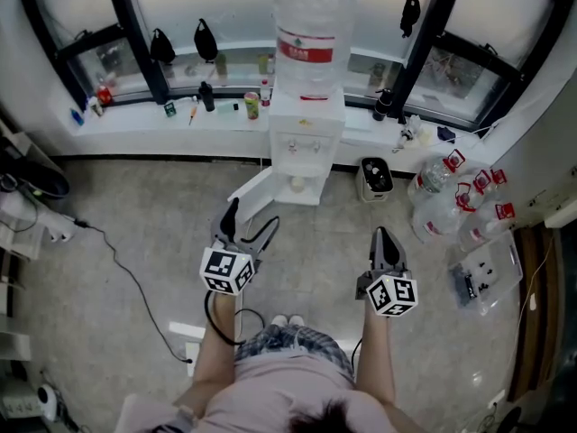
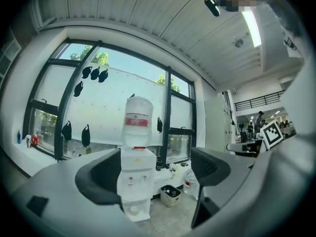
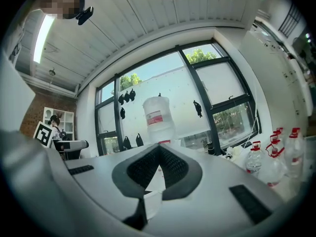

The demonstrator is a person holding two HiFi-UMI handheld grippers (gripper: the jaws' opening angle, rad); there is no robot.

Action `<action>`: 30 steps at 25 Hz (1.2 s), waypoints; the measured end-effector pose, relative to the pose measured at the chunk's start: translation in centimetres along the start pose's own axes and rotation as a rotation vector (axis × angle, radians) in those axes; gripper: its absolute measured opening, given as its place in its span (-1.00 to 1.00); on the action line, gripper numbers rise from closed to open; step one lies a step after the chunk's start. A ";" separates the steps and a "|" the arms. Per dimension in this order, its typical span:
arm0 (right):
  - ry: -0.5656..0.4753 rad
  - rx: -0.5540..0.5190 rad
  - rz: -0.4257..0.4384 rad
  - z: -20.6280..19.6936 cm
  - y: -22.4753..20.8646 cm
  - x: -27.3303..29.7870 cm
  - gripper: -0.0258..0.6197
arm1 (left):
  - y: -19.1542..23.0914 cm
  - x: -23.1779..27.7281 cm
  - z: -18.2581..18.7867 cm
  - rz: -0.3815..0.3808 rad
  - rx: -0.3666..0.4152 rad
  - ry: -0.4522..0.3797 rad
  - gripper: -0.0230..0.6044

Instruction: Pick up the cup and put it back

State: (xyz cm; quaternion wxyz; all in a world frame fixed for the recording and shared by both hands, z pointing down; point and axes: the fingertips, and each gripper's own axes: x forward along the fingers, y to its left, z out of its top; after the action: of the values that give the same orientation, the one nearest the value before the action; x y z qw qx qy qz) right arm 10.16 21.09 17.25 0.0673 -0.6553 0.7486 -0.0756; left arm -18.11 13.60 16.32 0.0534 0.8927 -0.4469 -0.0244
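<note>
A small white cup [image 1: 297, 184] stands in the niche of a white water dispenser [image 1: 306, 133] under the window; it also shows low in the left gripper view as the cup [image 2: 132, 211]. My left gripper [image 1: 252, 222] is held level in front of the dispenser, a step short of it, jaws wide open with nothing between them [image 2: 155, 174]. To its right, my right gripper [image 1: 382, 234] points the same way, and its pads meet at the tips, empty [image 3: 157, 154]. A big clear water bottle [image 1: 312, 34] tops the dispenser.
Several large water bottles [image 1: 446, 201] with red caps stand on the floor at the right, next to a small bin [image 1: 375, 179]. A black cable [image 1: 126, 269] runs across the floor on the left. The window sill [image 1: 135, 120] carries small bottles and bits.
</note>
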 end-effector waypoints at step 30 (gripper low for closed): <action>0.040 -0.019 0.126 -0.2 -9.7 26.7 -0.89 | 7.7 23.6 -0.3 0.124 0.028 -0.009 0.41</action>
State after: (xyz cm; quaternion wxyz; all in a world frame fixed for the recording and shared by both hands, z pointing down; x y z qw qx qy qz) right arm 16.01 -6.67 19.36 0.0507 -0.6057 0.7903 -0.0770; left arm -10.02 -9.84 17.66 0.0404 0.8638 -0.5019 -0.0189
